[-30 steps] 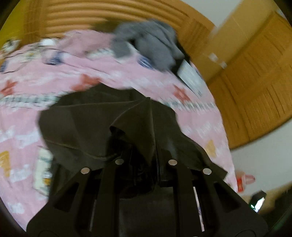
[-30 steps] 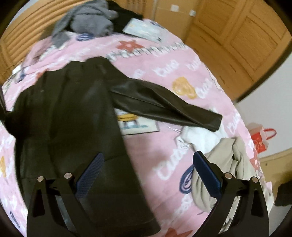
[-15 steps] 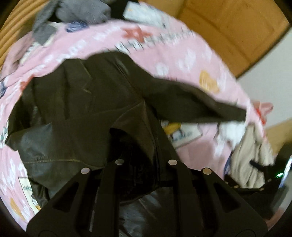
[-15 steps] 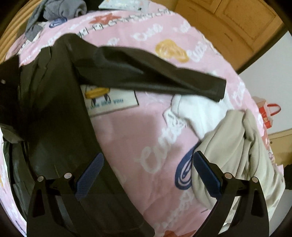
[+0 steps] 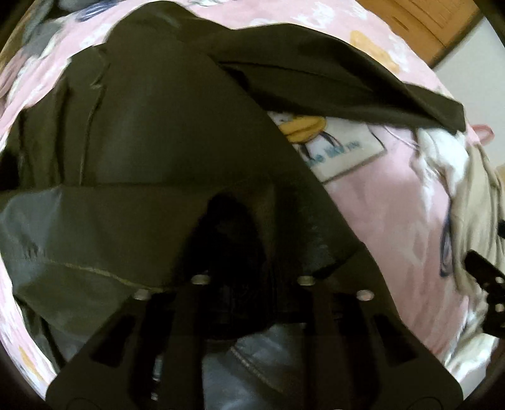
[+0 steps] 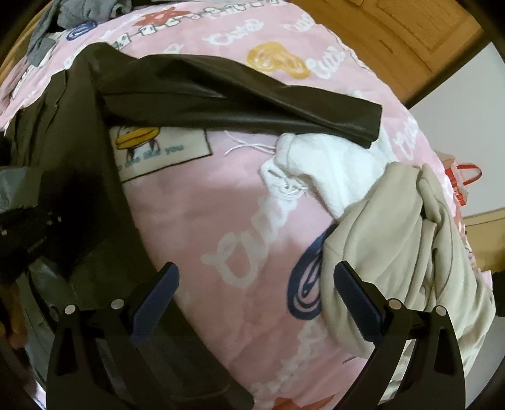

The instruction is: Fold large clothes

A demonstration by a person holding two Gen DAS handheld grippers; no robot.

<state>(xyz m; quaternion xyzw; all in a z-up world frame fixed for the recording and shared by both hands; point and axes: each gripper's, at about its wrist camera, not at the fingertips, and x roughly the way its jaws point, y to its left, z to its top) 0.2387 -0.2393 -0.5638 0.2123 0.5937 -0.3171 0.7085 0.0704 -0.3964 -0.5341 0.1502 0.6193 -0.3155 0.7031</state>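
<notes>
A large black leather jacket [image 5: 164, 132] lies on the pink printed bed cover [image 5: 385, 202]. My left gripper [image 5: 249, 271] is shut on a fold of the jacket, which drapes over its fingers and hides the tips. One sleeve [image 6: 240, 94] stretches out to the right across the cover. My right gripper [image 6: 255, 302] is open and empty, low over the cover beside the jacket's right edge [image 6: 126, 214]. The left gripper's body [image 6: 28, 230] shows at the left edge of the right wrist view.
A beige garment [image 6: 404, 258] and a white garment [image 6: 318, 170] are heaped on the right of the bed. Grey clothes [image 6: 79, 12] lie at the far end. Wooden cabinet doors [image 6: 410, 28] stand beyond the bed. A red bag [image 6: 464, 179] sits off the right side.
My left gripper has swung right and down with the jacket fold in it, carrying it across the jacket body. My right gripper has moved right and closer to the cover.
</notes>
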